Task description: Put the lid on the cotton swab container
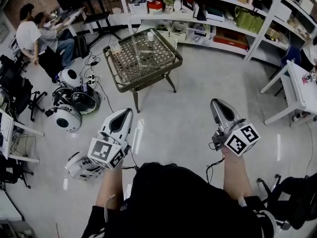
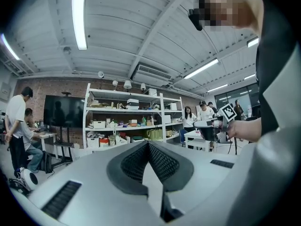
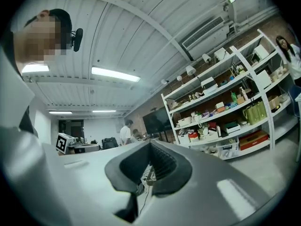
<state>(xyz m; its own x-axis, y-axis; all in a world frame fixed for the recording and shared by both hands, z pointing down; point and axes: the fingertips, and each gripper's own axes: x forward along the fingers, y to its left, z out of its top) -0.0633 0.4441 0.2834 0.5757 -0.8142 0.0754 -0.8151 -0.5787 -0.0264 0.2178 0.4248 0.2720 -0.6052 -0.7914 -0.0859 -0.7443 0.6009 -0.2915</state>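
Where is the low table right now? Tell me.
In the head view the table stands top centre, just in front of the white shelves, with round white machines to its lower left.

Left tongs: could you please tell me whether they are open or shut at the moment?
Shut. In the left gripper view, the left tongs meet at their tips, with nothing held between them.

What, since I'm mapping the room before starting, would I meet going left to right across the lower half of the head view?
round white robot → left gripper → right gripper → white side table
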